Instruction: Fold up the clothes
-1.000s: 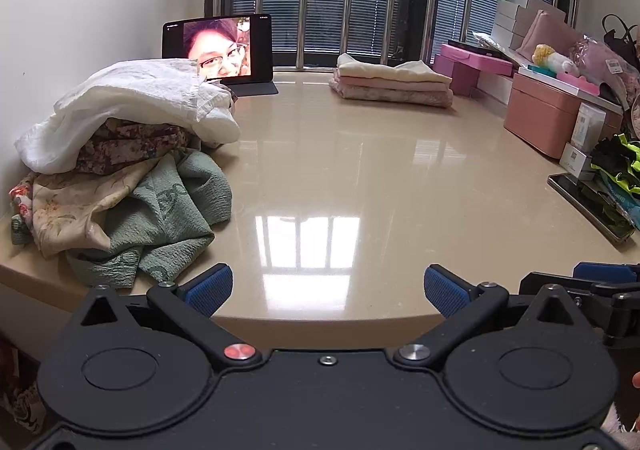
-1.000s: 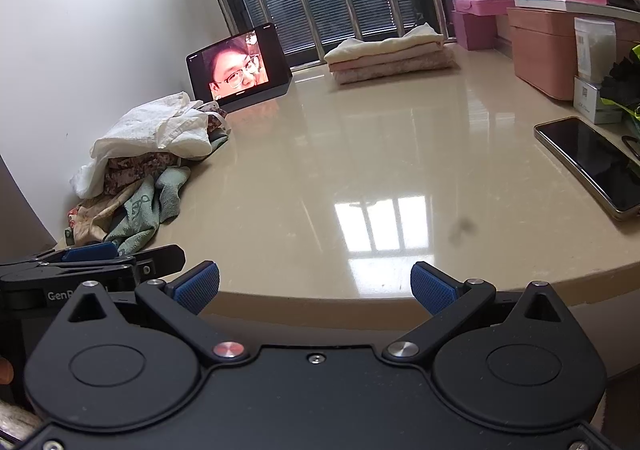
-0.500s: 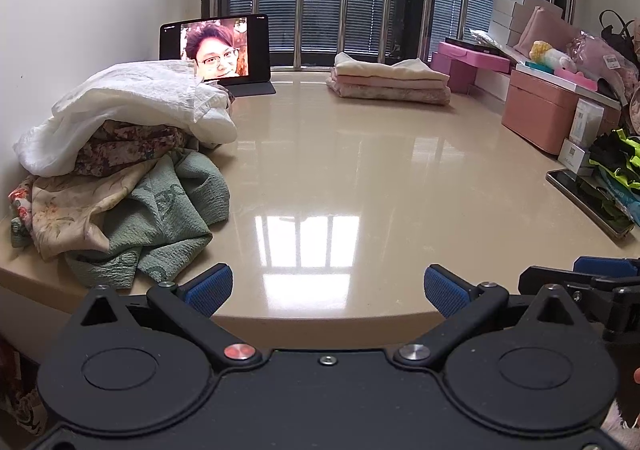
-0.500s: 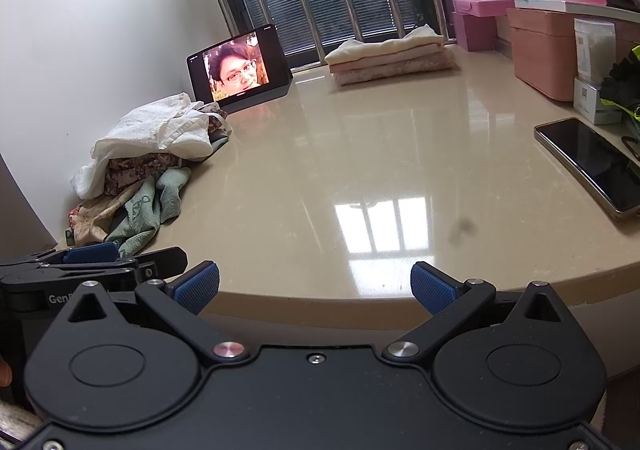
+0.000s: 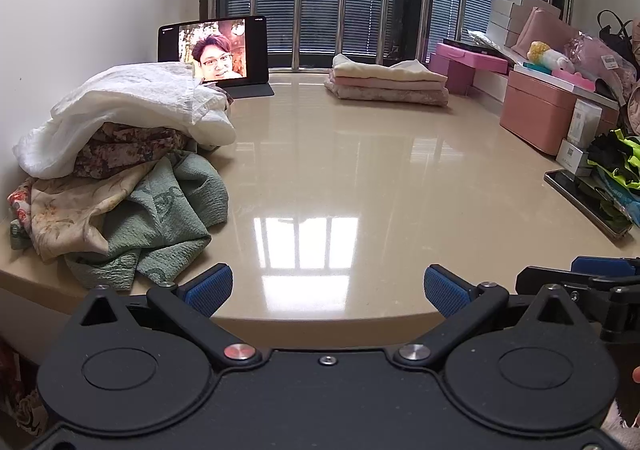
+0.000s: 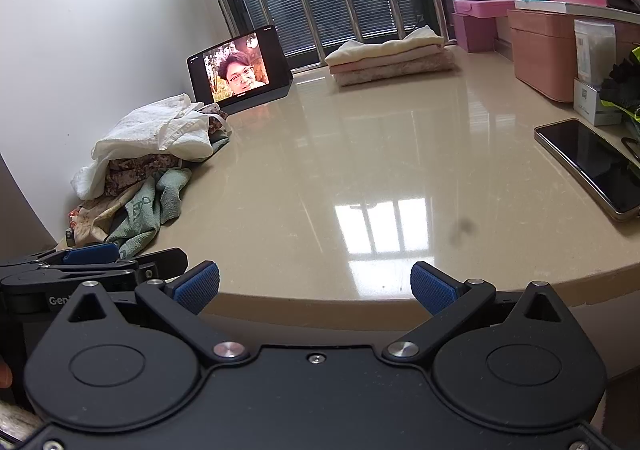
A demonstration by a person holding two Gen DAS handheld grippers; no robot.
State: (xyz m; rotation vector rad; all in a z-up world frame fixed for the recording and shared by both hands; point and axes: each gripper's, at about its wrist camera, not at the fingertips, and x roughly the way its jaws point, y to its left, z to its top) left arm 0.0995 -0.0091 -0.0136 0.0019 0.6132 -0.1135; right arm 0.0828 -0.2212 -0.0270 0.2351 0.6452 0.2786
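Observation:
A heap of unfolded clothes (image 5: 120,169) lies at the table's left edge: a white garment (image 5: 132,105) on top, floral pieces under it, a green one (image 5: 168,221) at the front. The same heap (image 6: 148,161) shows at the left in the right wrist view. A stack of folded clothes (image 5: 388,83) (image 6: 390,57) rests at the far side by the window. My left gripper (image 5: 328,286) hovers open at the near table edge, just right of the heap. My right gripper (image 6: 316,284) is open too, empty, beside the left one.
A beige glossy table (image 5: 360,169) fills the middle. A tablet (image 5: 214,51) stands at the back left. A phone (image 6: 592,165) lies at the right edge. Pink boxes (image 5: 536,109) and black-and-yellow items (image 5: 616,157) line the right side.
The left wrist view has shifted slightly, the heap sitting a little lower and nearer. Both grippers stay open and hold nothing.

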